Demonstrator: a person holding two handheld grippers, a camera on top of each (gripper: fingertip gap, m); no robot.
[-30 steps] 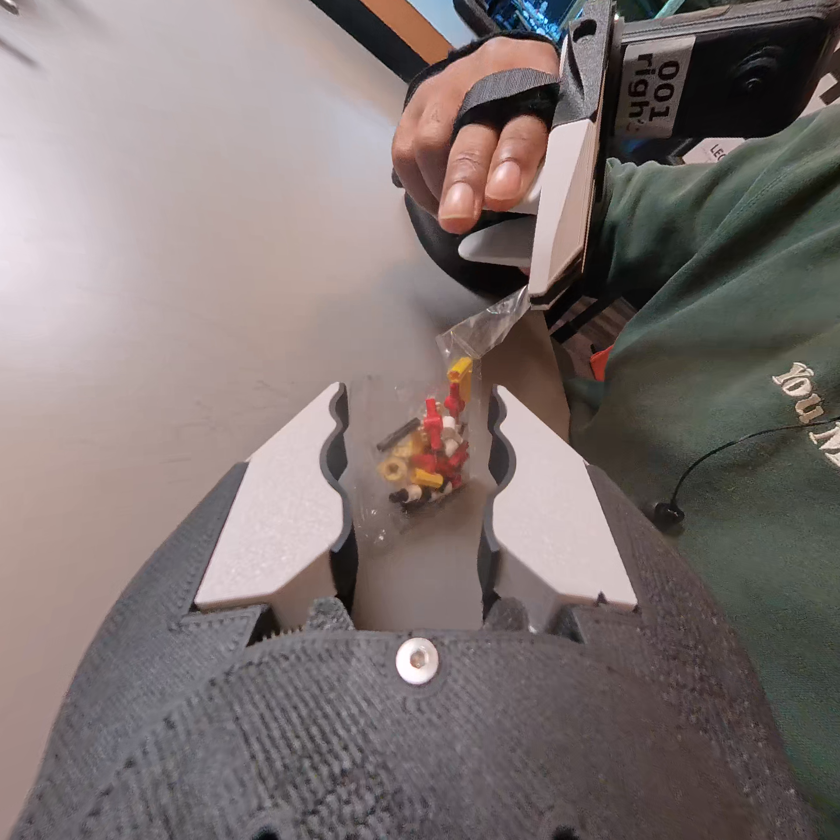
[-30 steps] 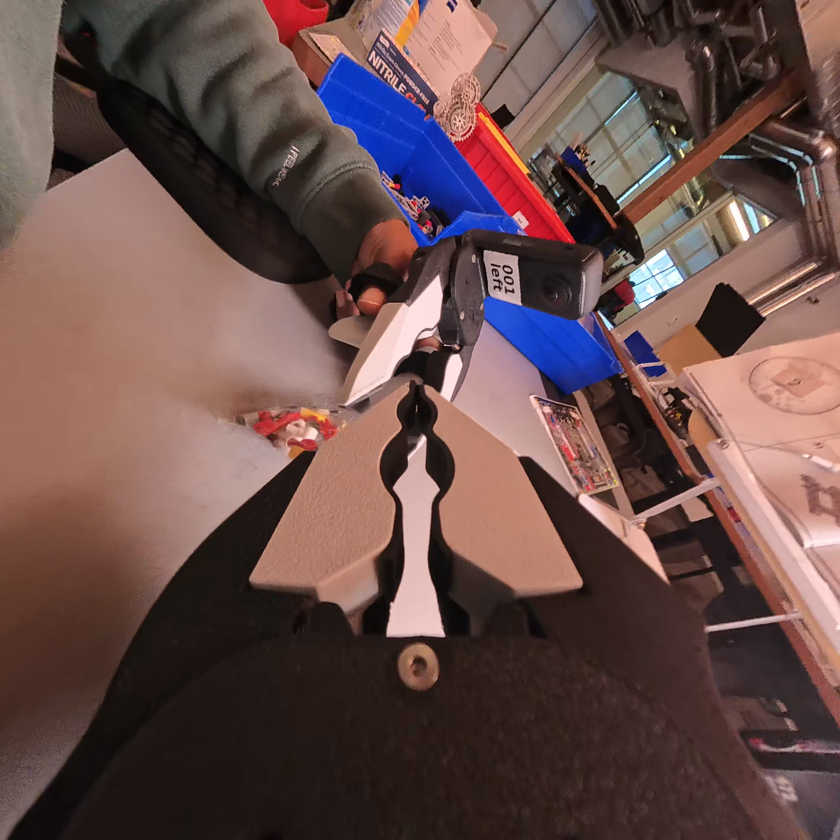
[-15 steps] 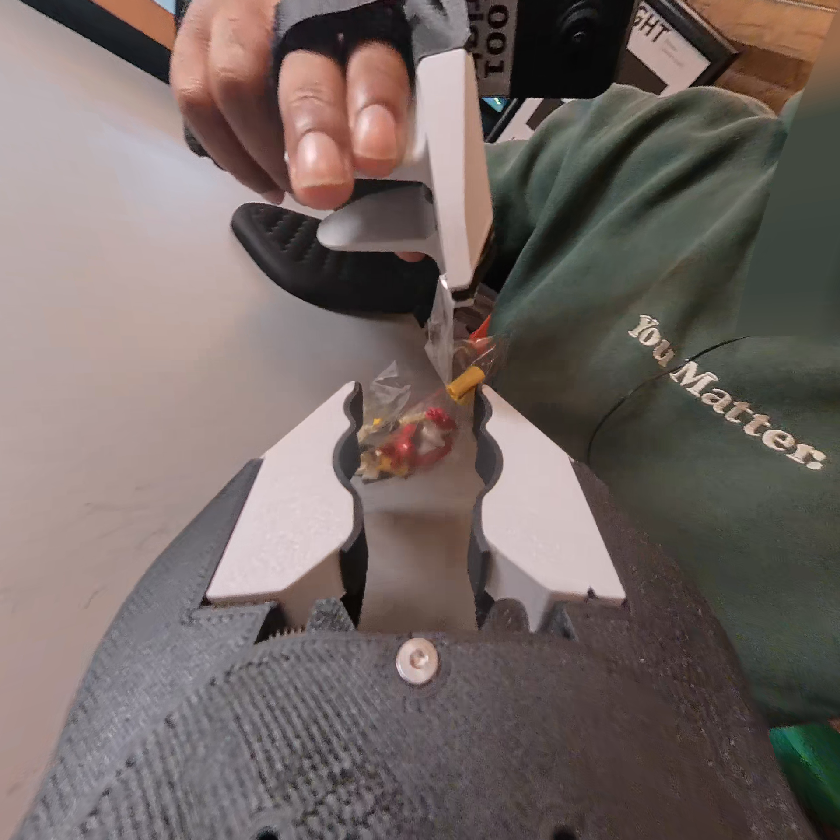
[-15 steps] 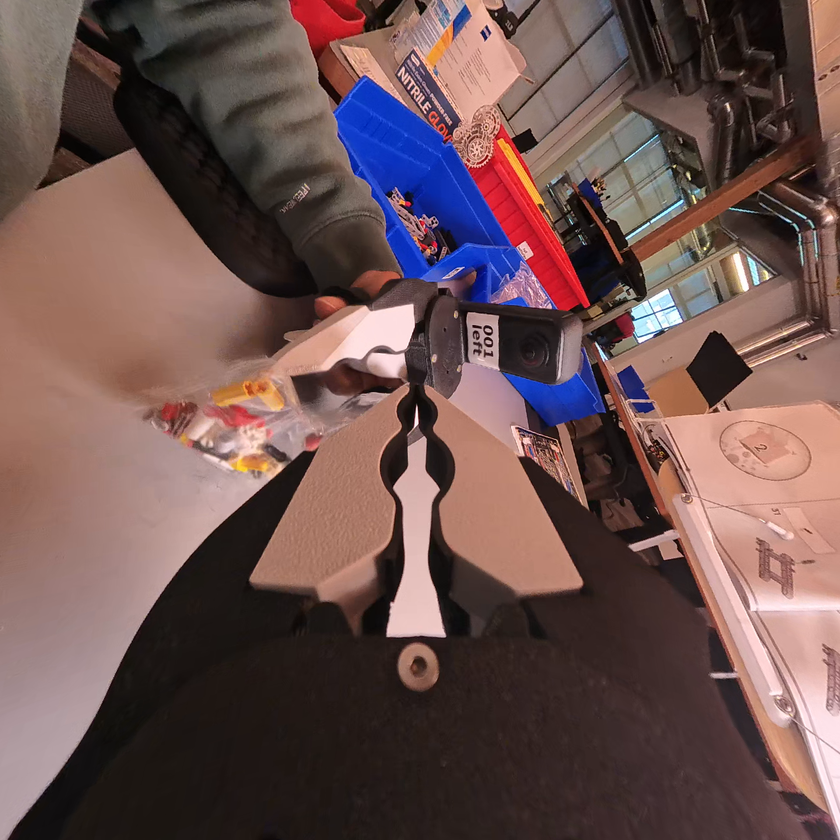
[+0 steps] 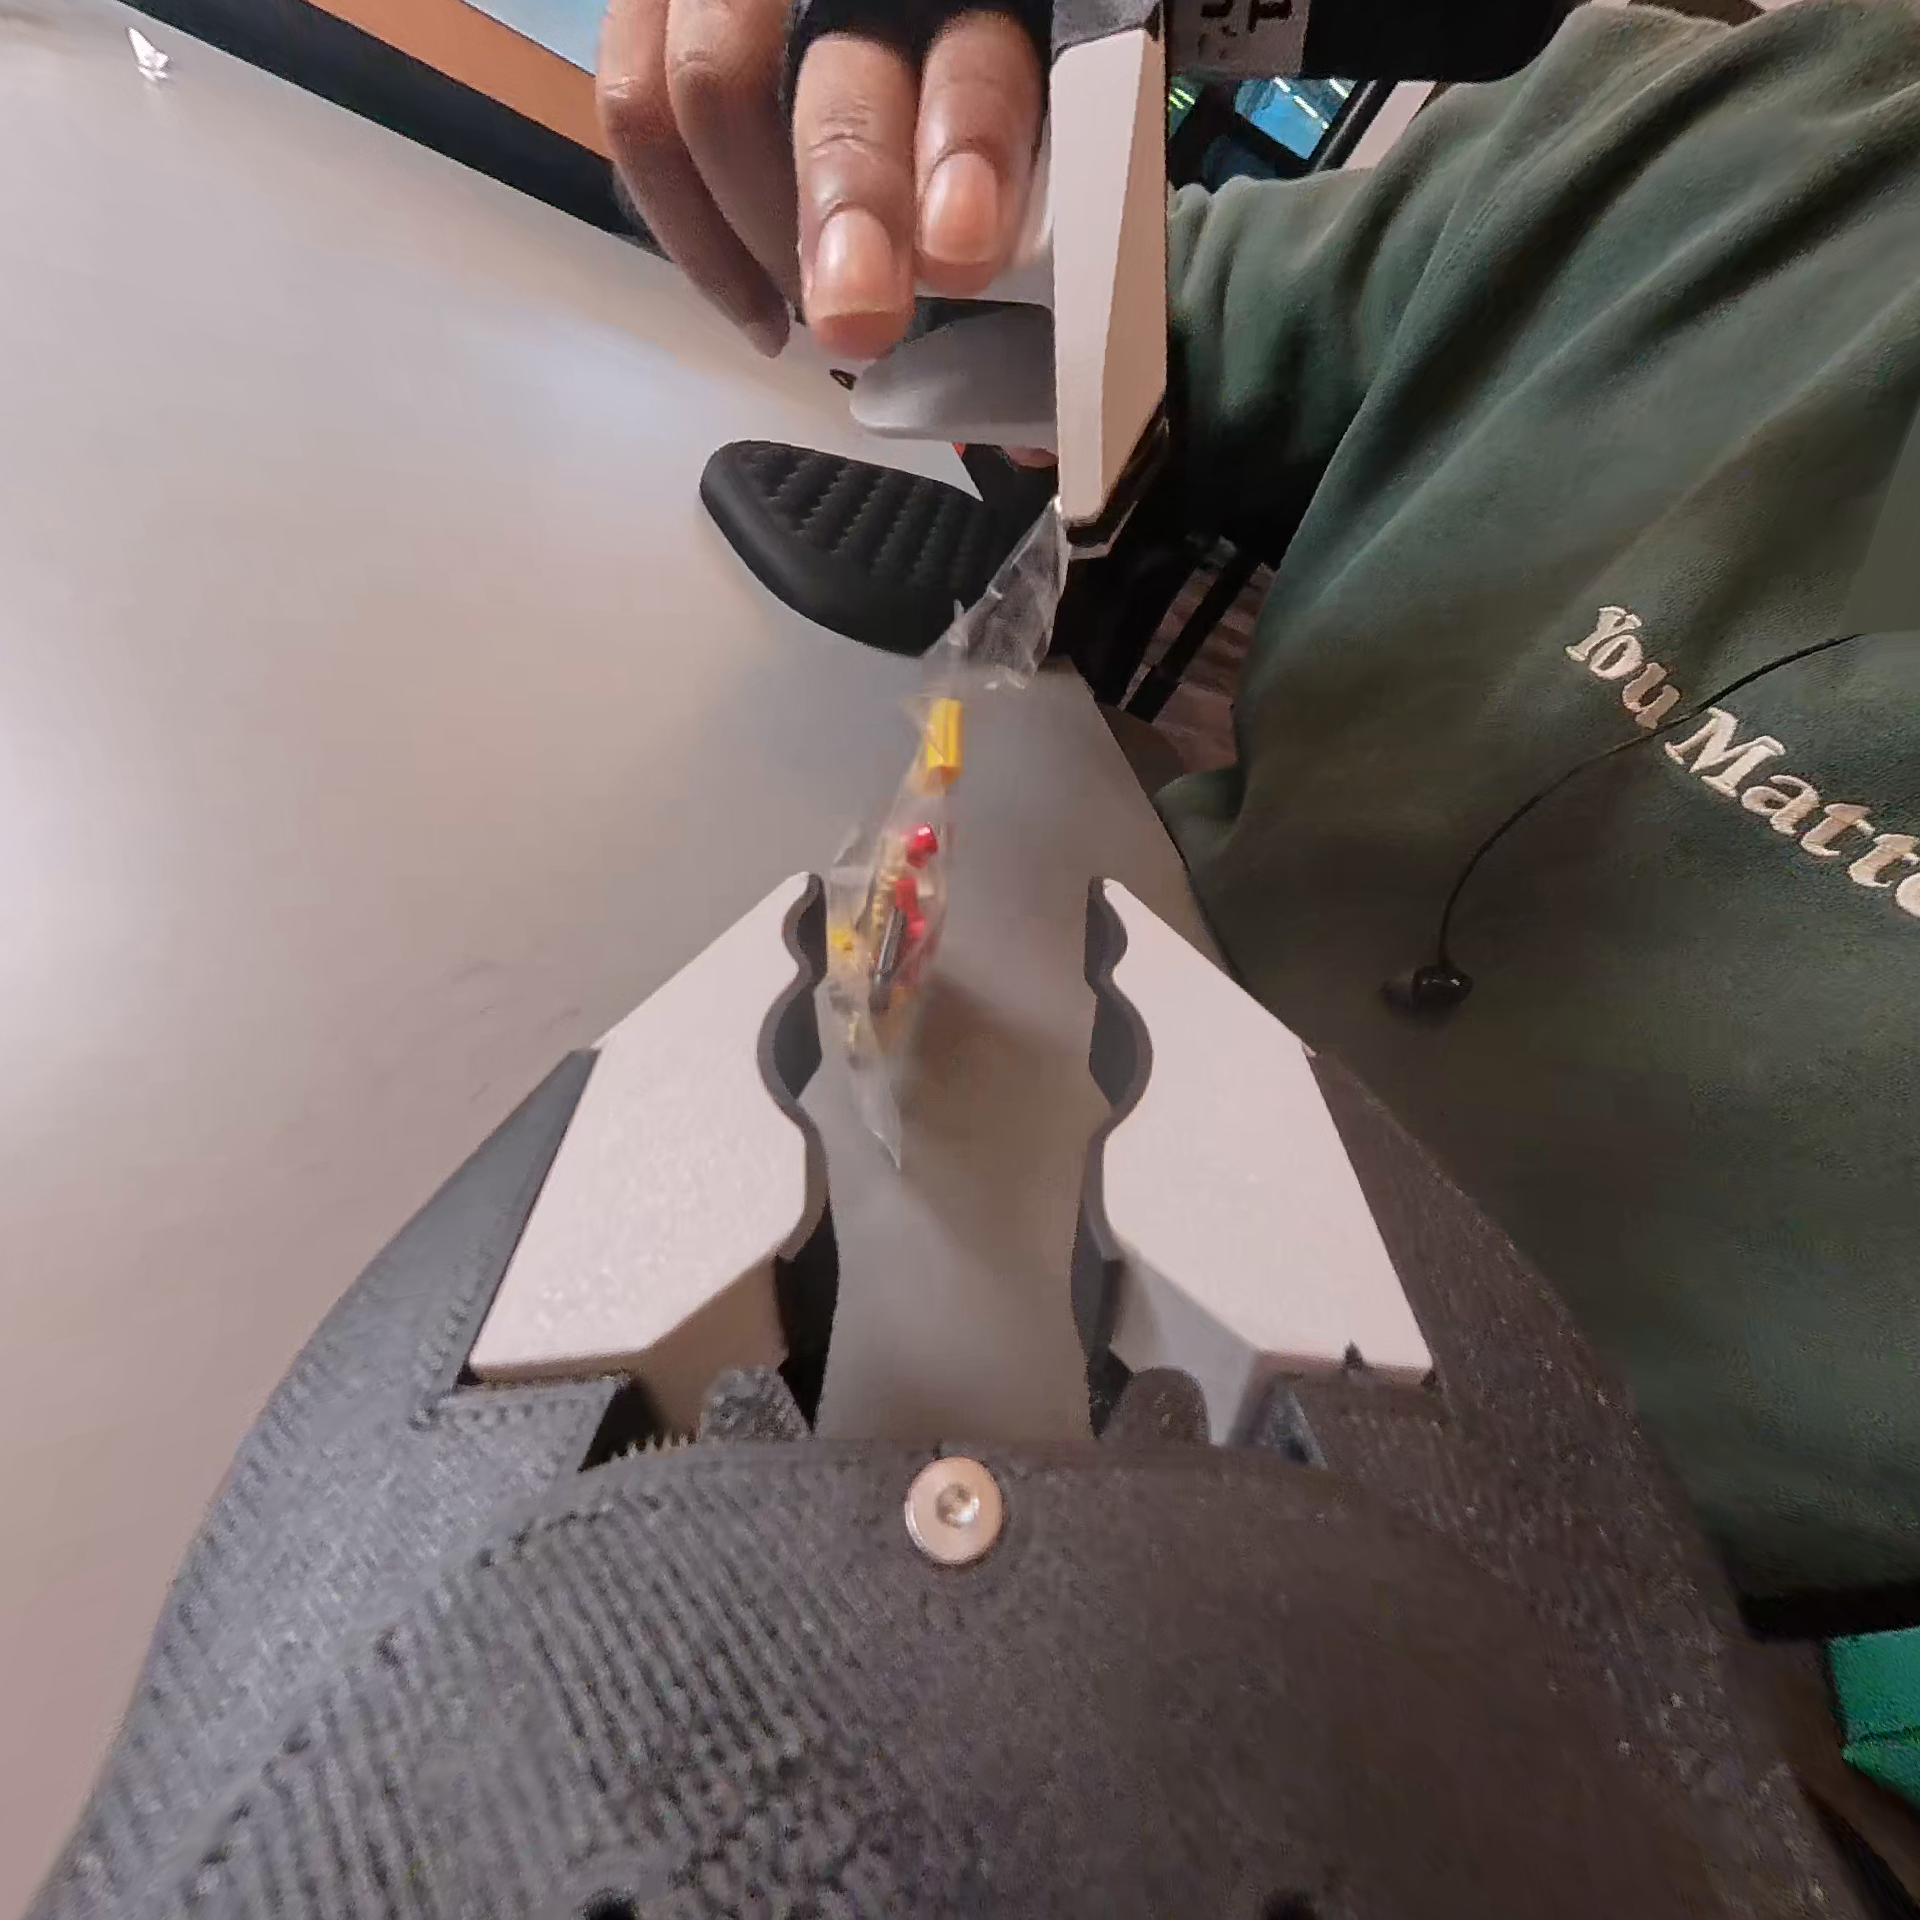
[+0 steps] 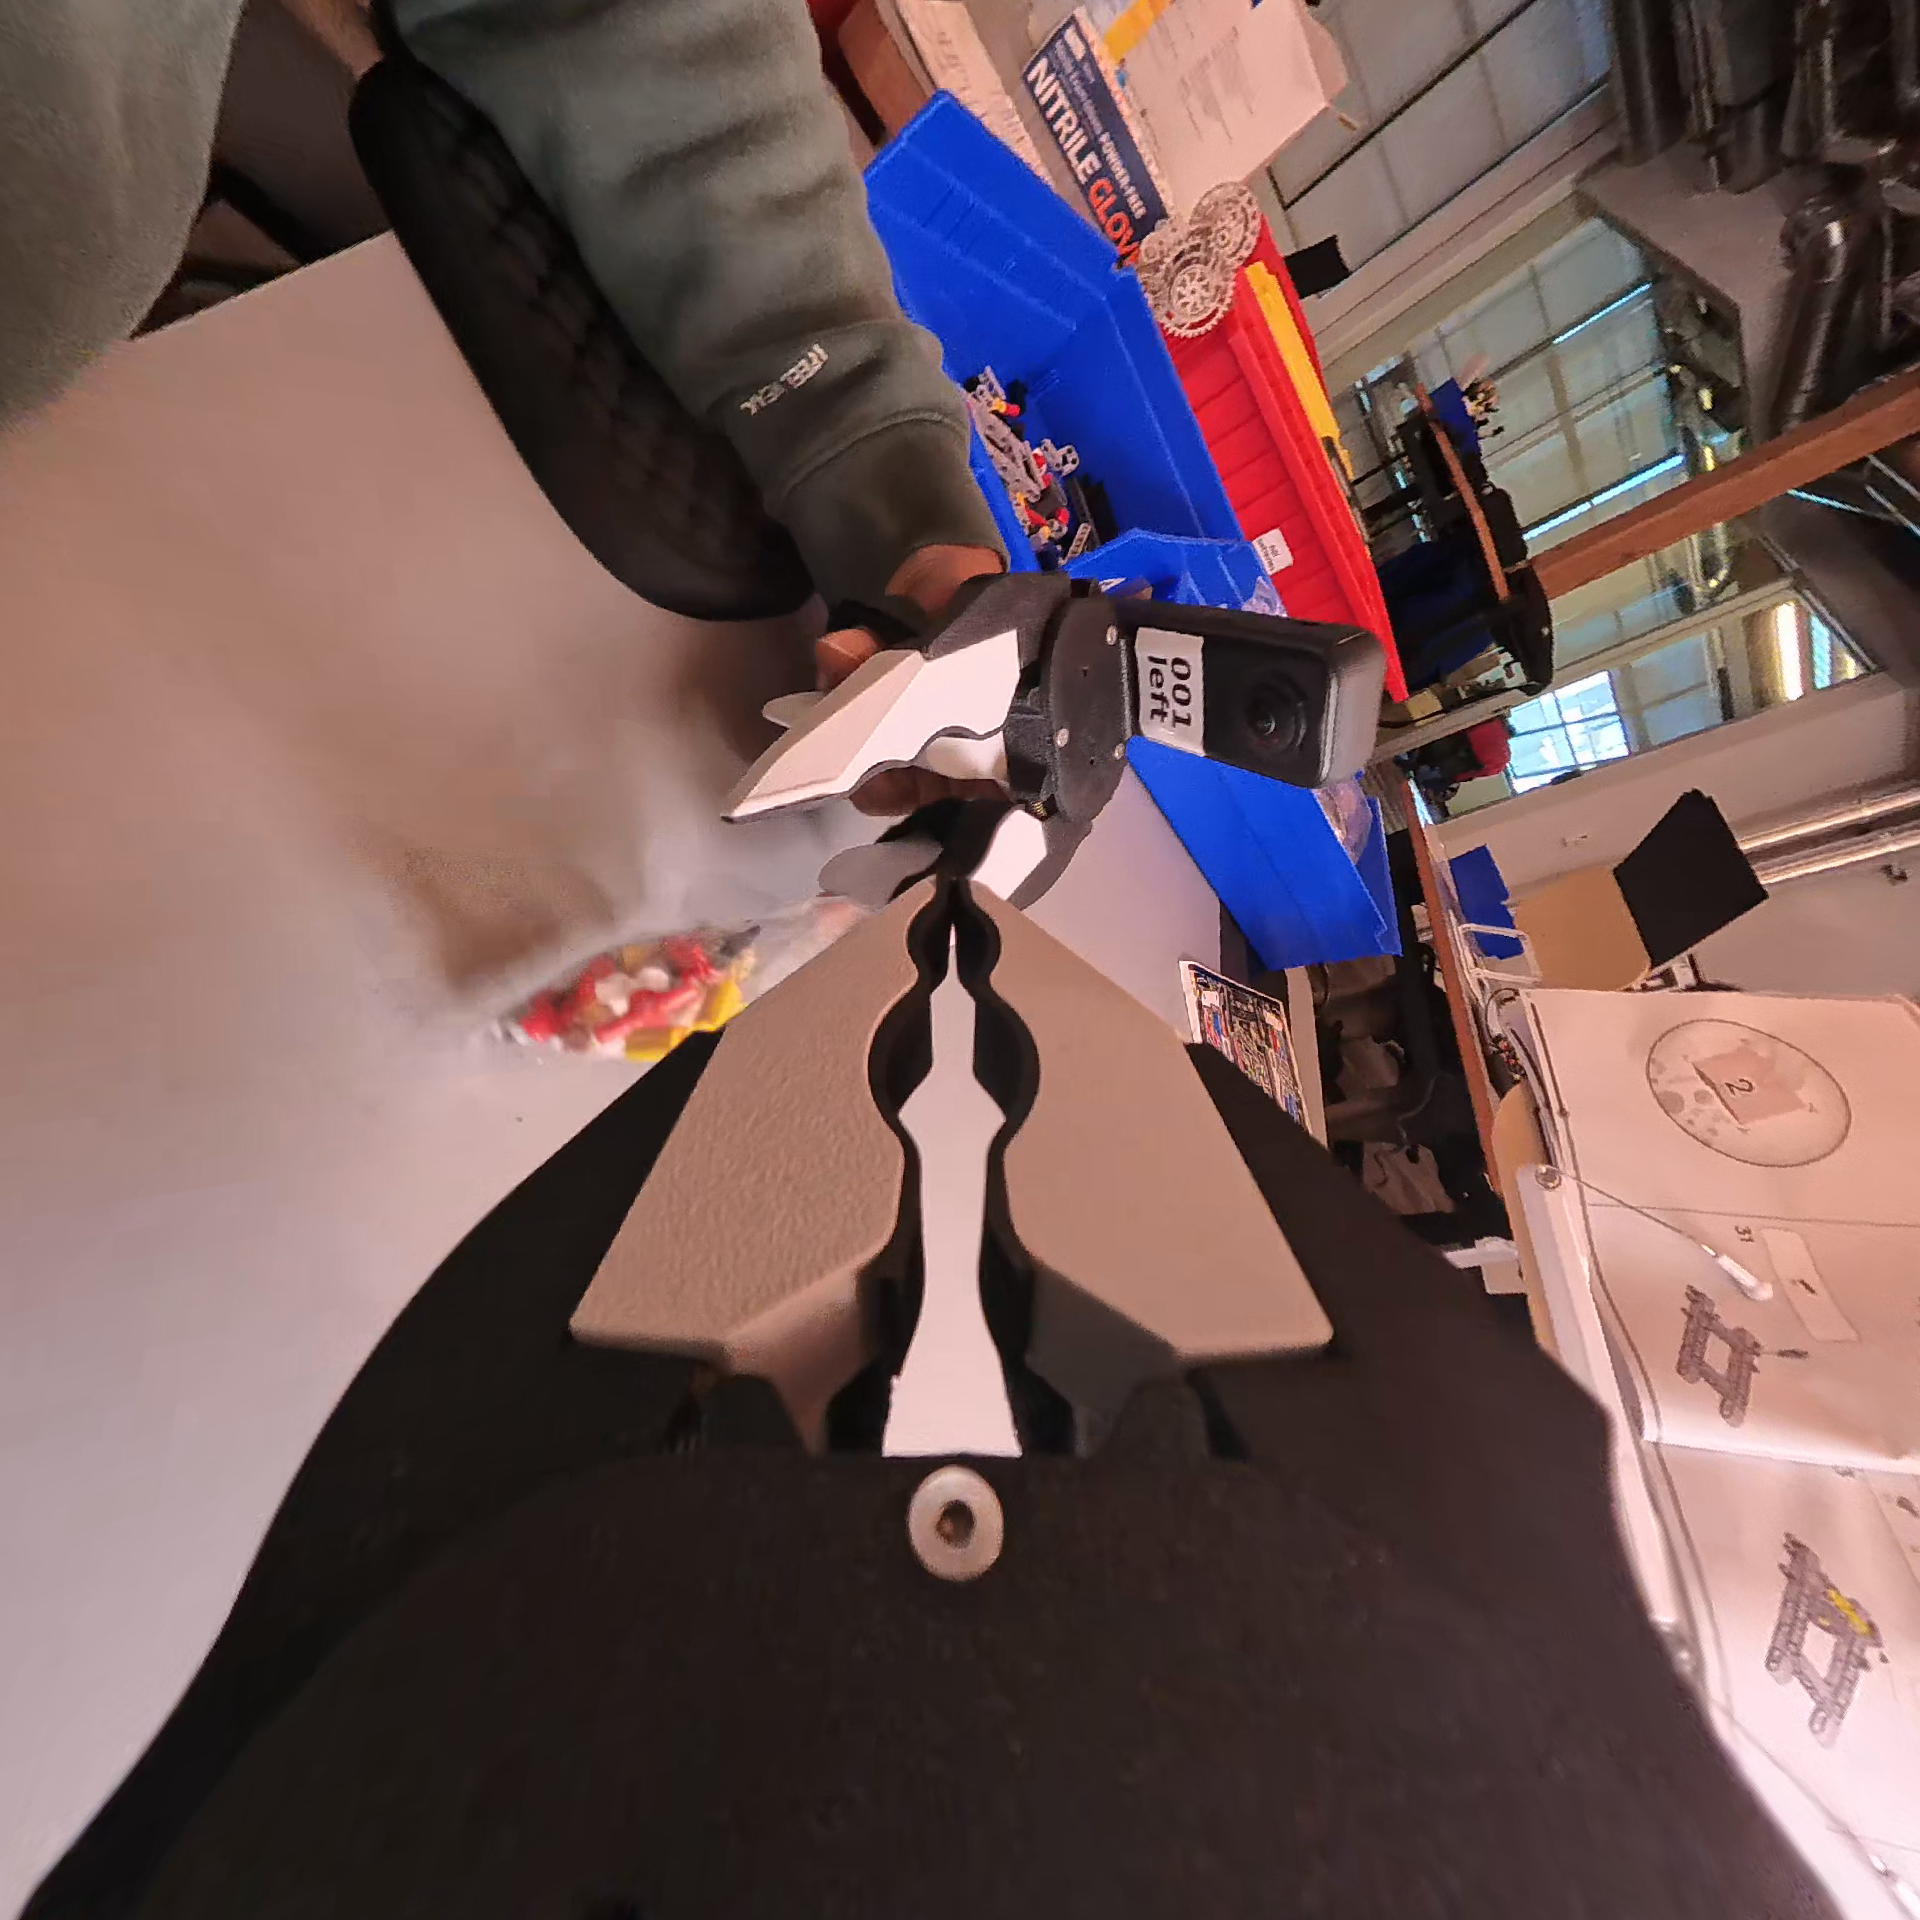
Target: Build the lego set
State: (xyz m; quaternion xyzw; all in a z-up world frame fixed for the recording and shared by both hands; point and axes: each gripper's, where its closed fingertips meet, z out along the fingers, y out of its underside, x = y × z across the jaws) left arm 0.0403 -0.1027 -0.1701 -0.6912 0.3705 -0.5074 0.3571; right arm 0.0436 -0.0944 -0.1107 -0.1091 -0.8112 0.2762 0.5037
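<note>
A clear plastic bag (image 5: 896, 935) of small red, yellow and black lego pieces hangs by its top corner from my right gripper (image 5: 1081, 509), which is shut on it just above the grey table (image 5: 312, 623). The bag dangles edge-on between the fingers of my left gripper (image 5: 951, 914), close to the left finger (image 5: 675, 1143); I cannot tell if it touches. The left gripper is open and holds nothing. In the right wrist view my right gripper (image 6: 951, 894) is shut, the bag (image 6: 634, 997) trails to its left, and the open left gripper (image 6: 873, 790) is just beyond.
A black chair armrest (image 5: 862, 540) sits at the table's edge behind the bag. The person's green sweatshirt (image 5: 1558, 520) fills the right side. Blue bins (image 6: 1039, 312) with parts, a red bin (image 6: 1278, 395) and an open instruction booklet (image 6: 1766, 1299) lie beyond. Spacing between my two grippers at the tips: around 6 cm.
The bag lay flat on the table with the right gripper on its corner. It has been lifted and now hangs edge-on between the left fingers. The left gripper stays open.
</note>
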